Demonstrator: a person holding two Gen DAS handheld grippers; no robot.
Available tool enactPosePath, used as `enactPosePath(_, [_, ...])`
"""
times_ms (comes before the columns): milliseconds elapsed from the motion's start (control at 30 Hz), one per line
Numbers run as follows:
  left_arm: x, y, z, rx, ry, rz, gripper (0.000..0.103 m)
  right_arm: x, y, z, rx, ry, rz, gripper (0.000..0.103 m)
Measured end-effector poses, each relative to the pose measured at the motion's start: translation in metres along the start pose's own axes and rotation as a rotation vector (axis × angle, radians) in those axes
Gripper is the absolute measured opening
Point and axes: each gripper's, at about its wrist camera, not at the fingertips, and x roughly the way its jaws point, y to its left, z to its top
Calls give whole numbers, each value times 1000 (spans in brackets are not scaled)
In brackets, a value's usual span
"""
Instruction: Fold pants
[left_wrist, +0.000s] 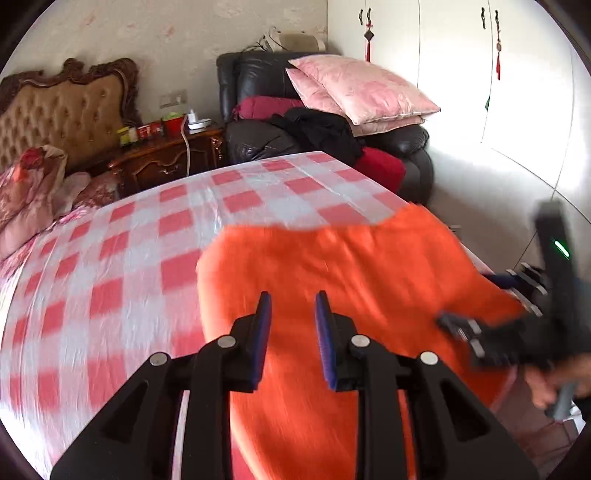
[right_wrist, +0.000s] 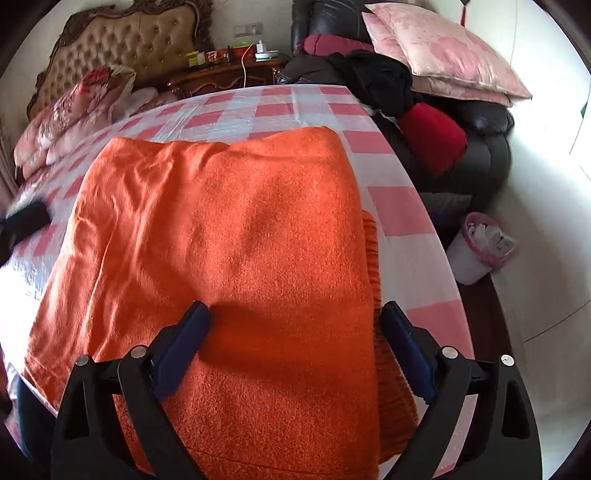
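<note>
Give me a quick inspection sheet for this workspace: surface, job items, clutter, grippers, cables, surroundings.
Surface: bed with pink-and-white checked sheet.
Job's things: orange pants lying folded over on the sheet near its right edge.
Clutter: flowered bedding bunched by the headboard.
Grippers: left gripper narrowly parted above the pants, nothing between its pads; right gripper wide open over the pants, not gripping.
Cables: white cable hanging off the nightstand.
Surroundings: black armchair piled with pink pillows and dark clothes; waste bin on the floor.
</note>
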Motion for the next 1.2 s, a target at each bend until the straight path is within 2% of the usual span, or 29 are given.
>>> enactPosePath(33, [14,7,9,-14,22,-28,24,0,0,0,2,0,0,90])
enactPosePath(67, [26,13,15,-25,43,-32,19,0,-2,0,12,1,9,90])
enactPosePath(167, [73,47,28,-130,140,6,5,0,-4,-3,20,-2,18,90])
enactPosePath(200, [79,55,30,-172,148,1,2,0,-3,-3,16,-5,14,90])
enactPosePath(267, [84,66,37,-215,135,-15,2,1,-3,-3,18,-7,13,90])
enactPosePath(367, [69,74,39,-258,92,-48,2,1,-5,-2,19,-1,21,90])
enactPosePath(533, [23,68,18,-278,51,-5,5,-8,2,8,-17,0,-22,90])
enactPosePath(667, [-1,40,-8,-209,68,-11,5,-33,9,30,-28,-102,-10,90])
enactPosePath(833, [-7,8,-27,-176,106,-50,5,-30,34,62,-69,-112,-2,90])
enactPosePath(900, [-1,-1,-32,-160,129,-38,10,-14,42,67,-89,-88,-35,90])
enactPosePath(1000, [5,-9,-40,-132,158,-25,29,18,43,64,-90,2,-82,90])
enactPosePath(1200, [5,-15,-46,-104,161,-6,38,25,44,54,-121,-29,-110,92])
